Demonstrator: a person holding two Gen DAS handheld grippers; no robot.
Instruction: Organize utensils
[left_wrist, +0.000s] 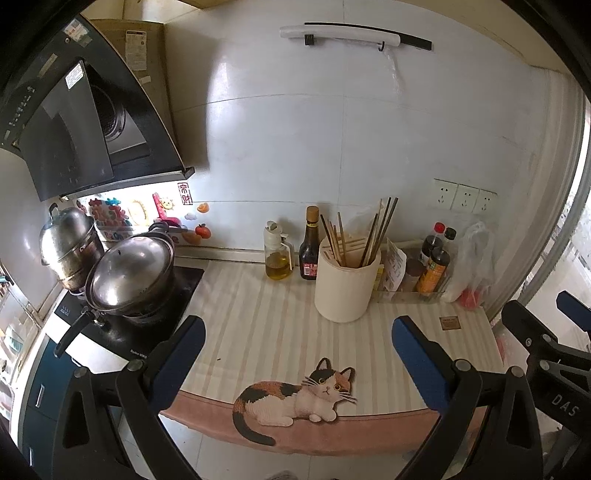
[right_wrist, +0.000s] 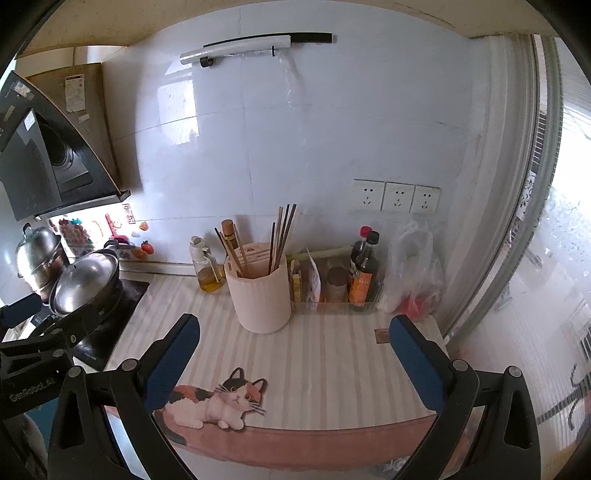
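Observation:
A cream utensil holder (left_wrist: 346, 286) stands upright on the striped counter mat (left_wrist: 266, 314), with several chopsticks (left_wrist: 376, 236) standing in it. It also shows in the right wrist view (right_wrist: 262, 295) with its chopsticks (right_wrist: 282, 236). My left gripper (left_wrist: 299, 336) is open and empty, held back from the holder above the mat's front part. My right gripper (right_wrist: 295, 336) is open and empty too, a little in front of the holder. The right gripper's body shows at the right edge of the left wrist view (left_wrist: 546, 347).
An oil bottle (left_wrist: 277, 254) and a dark sauce bottle (left_wrist: 309, 247) stand behind the holder by the wall. A clear tray with bottles (left_wrist: 432, 266) and a plastic bag (left_wrist: 472, 262) sit to its right. A lidded wok (left_wrist: 129, 273) and a steel pot (left_wrist: 68, 243) are on the stove at left.

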